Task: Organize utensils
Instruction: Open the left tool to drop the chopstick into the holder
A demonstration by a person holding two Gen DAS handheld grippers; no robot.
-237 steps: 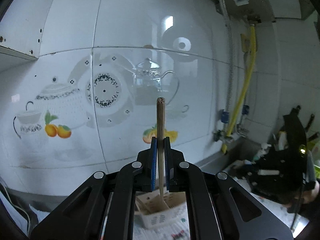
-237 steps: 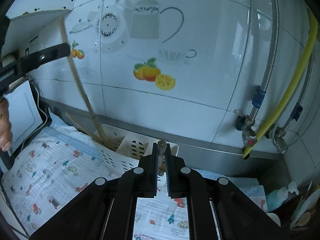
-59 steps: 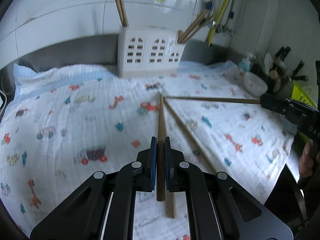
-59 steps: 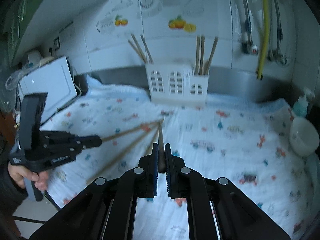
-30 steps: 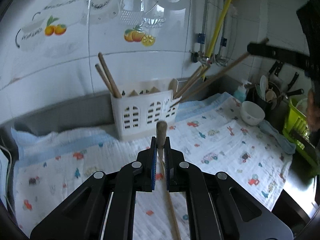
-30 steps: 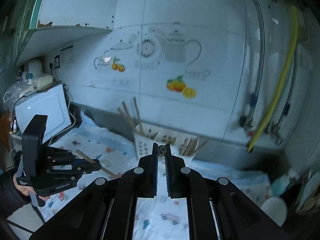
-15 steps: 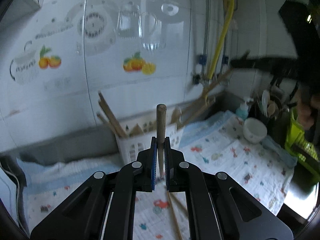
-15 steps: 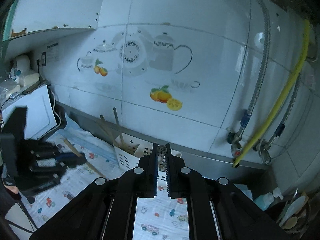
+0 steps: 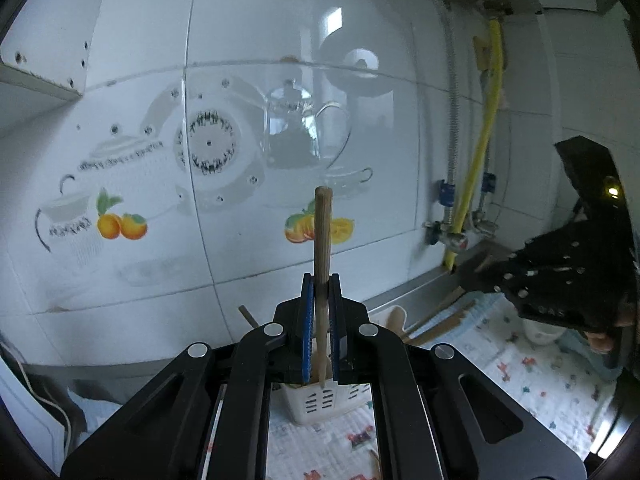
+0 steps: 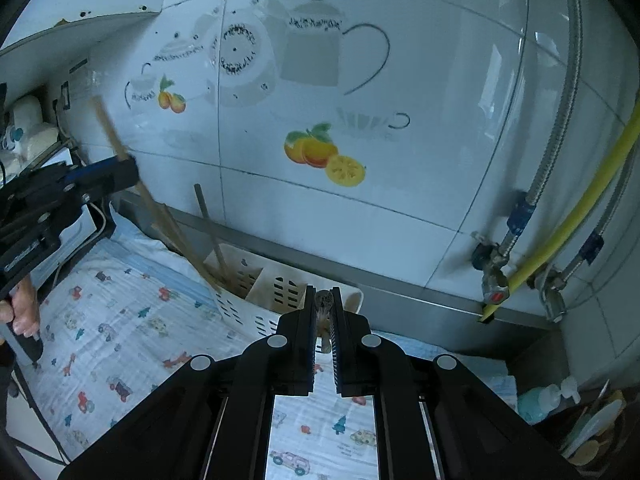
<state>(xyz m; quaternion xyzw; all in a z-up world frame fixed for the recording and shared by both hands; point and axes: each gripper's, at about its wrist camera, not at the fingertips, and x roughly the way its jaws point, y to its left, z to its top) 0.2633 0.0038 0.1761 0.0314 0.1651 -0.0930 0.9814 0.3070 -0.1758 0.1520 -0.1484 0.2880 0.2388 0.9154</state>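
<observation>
My left gripper (image 9: 320, 280) is shut on a wooden chopstick (image 9: 322, 240) that stands upright, its lower tip in the white slotted utensil holder (image 9: 320, 402). In the right wrist view the left gripper (image 10: 100, 180) holds that chopstick (image 10: 160, 208) slanting down into the holder's (image 10: 256, 296) left compartment, next to another chopstick (image 10: 208, 224). My right gripper (image 10: 325, 300) is shut on a chopstick (image 10: 325, 312) seen end-on, above the holder's right side. In the left wrist view the right gripper (image 9: 560, 276) is at the right, above chopsticks (image 9: 436, 316) leaning out of the holder.
A patterned cloth (image 10: 120, 340) covers the counter. A white tiled wall (image 10: 360, 80) rises behind the holder. A yellow hose (image 10: 572, 208) and metal pipes with valves (image 10: 496, 268) stand at the right. A soap bottle (image 10: 548, 398) and dishes are at the far right. A white appliance (image 10: 60, 168) is left.
Both grippers have moved in over the holder. The left chopstick's tip has gone down into the left compartment. The right gripper has come closer above the right side.
</observation>
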